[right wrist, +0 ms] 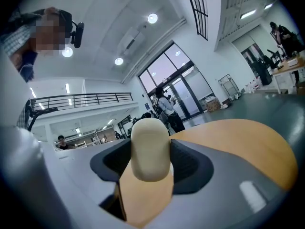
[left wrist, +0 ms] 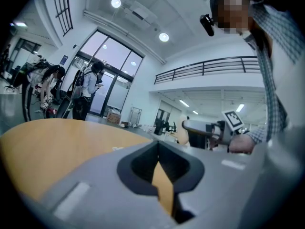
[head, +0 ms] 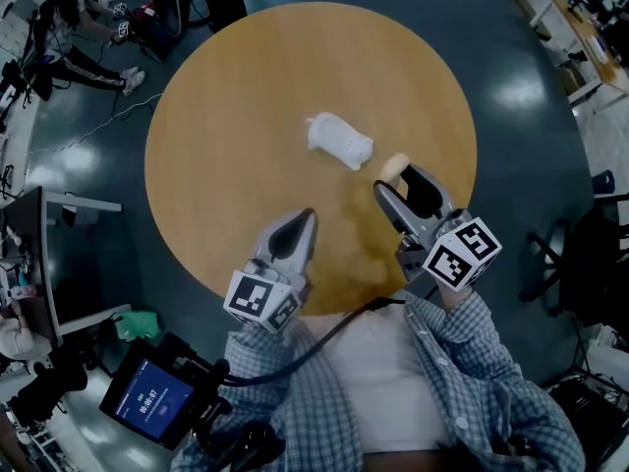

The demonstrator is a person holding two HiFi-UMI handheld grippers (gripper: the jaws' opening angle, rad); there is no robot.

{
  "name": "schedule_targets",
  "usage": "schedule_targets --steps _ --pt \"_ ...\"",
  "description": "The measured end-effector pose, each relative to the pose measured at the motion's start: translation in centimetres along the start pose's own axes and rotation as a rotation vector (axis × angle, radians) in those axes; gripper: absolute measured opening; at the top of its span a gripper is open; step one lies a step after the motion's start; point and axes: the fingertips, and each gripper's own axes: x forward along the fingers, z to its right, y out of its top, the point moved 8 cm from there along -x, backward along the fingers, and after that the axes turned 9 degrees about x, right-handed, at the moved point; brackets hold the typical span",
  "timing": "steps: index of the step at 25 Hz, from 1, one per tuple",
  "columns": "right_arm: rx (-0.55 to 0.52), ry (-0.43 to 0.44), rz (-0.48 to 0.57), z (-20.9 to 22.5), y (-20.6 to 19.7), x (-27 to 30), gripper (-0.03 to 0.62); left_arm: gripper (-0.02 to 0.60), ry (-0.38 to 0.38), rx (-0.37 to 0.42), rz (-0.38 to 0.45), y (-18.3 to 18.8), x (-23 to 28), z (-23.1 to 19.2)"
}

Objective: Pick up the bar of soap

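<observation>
Right gripper view: shows the bar of soap (right wrist: 150, 147) clamped in the right gripper (head: 398, 183), apparently clear of the table (head: 226, 96). Could squirt out under a harder squeeze or a jolt — slick, rounded, pinched low. Left gripper (head: 305, 219) closed, empty.

Overhead, the right claw (head: 393, 178) hides most of the soap (head: 395, 164).
</observation>
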Motion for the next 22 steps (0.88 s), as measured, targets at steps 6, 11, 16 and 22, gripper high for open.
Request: schedule_targets --steps 6,11,16,22 --pt "-0.011 0.008 0.013 -0.05 0.14 0.05 0.262 -0.002 0.009 0.001 0.005 0.09 -0.03 -0.19" --pt "-0.012 0.015 0.005 0.00 0.12 0.38 0.262 -0.002 0.020 0.005 0.005 0.15 -0.14 -0.44" --pt "-0.010 0.011 0.001 0.01 0.02 0.65 0.262 -0.002 0.025 0.006 0.008 0.06 -0.28 -0.49" --pt "-0.008 0.017 -0.002 -0.03 0.47 0.81 0.262 -0.002 0.028 0.005 0.005 0.37 -0.07 -0.50"
